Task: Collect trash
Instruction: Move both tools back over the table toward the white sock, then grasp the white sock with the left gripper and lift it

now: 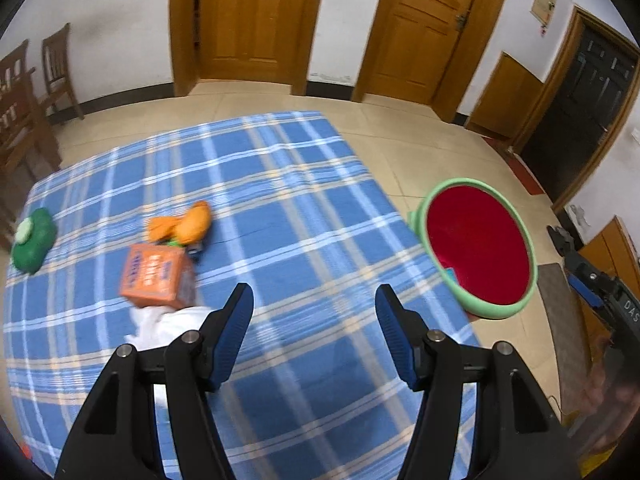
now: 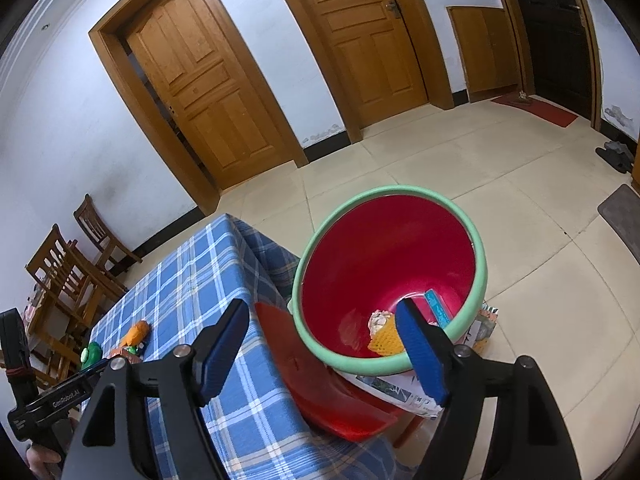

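Observation:
My left gripper is open and empty above the blue plaid tablecloth. Left of it lie an orange box, a crumpled white tissue, an orange wrapper and a green toy. The red bin with a green rim stands off the table's right edge. My right gripper is open and empty, over the near rim of the bin. Inside the bin lie a yellow mesh piece, a crumpled paper and a blue packet.
A red plastic stool sits under the bin beside the table. Wooden chairs stand at the left wall. Two wooden doors are behind, on a tiled floor. A grey mat lies at the right.

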`<state>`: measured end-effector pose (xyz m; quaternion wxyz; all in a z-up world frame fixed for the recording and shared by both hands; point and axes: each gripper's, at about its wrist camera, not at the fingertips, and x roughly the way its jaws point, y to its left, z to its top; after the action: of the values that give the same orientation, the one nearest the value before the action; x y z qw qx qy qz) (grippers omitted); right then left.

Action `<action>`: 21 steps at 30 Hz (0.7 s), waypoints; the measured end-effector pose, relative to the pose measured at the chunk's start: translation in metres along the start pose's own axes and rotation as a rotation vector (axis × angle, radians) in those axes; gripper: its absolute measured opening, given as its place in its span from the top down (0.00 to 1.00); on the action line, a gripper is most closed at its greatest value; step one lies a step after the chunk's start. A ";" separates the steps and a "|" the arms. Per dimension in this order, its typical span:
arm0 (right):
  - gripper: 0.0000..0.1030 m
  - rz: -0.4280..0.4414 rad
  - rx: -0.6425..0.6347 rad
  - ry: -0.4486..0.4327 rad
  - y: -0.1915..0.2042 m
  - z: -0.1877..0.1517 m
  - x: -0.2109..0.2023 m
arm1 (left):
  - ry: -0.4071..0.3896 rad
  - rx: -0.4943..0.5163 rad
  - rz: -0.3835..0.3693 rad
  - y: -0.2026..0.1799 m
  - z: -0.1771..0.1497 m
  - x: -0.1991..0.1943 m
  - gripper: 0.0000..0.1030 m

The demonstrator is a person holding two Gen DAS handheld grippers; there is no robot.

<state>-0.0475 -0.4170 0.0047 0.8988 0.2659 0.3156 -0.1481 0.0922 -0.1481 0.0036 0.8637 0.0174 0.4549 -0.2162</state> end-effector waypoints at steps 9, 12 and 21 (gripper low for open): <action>0.23 0.003 -0.015 0.022 0.009 -0.005 0.006 | 0.003 -0.067 0.080 0.042 -0.013 -0.002 0.39; 0.23 0.003 -0.019 0.030 0.012 -0.006 0.007 | 0.013 -0.087 0.116 0.056 -0.019 0.001 0.39; 0.23 0.010 -0.031 0.055 0.021 -0.011 0.013 | 0.042 -0.149 0.151 0.086 -0.031 0.018 0.39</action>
<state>-0.0340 -0.3951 -0.0034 0.8944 0.2573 0.3414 -0.1314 0.1101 -0.0691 -0.0433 0.8667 -0.0080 0.4852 -0.1160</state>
